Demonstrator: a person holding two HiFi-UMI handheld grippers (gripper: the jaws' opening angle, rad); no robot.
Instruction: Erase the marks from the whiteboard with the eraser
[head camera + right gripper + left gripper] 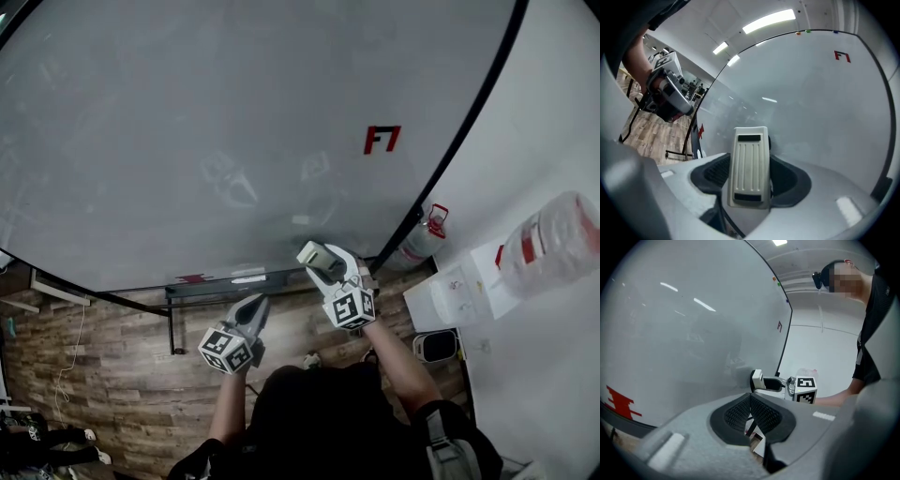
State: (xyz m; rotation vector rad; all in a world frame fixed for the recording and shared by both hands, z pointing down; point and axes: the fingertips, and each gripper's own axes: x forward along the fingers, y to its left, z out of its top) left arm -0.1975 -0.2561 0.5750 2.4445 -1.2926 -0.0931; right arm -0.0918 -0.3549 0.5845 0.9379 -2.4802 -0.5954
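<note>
White ribbed eraser [750,166] clamped in the right gripper [751,176], whiteboard [811,117] close ahead. Left gripper [258,303] closed on nothing, off to its left. Far above and ahead, red mark [842,56] not yet wiped. Likely risk: long reach tilting the eraser, leaving streaks or slipping from the jaws.

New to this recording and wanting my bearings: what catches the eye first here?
A big whiteboard fills most of the head view, nearly bare but for a red mark toward its right edge. Below that mark, the right gripper is shut on a pale eraser near the board's lower edge; the left gripper beside it has its fingers together, empty.
</note>
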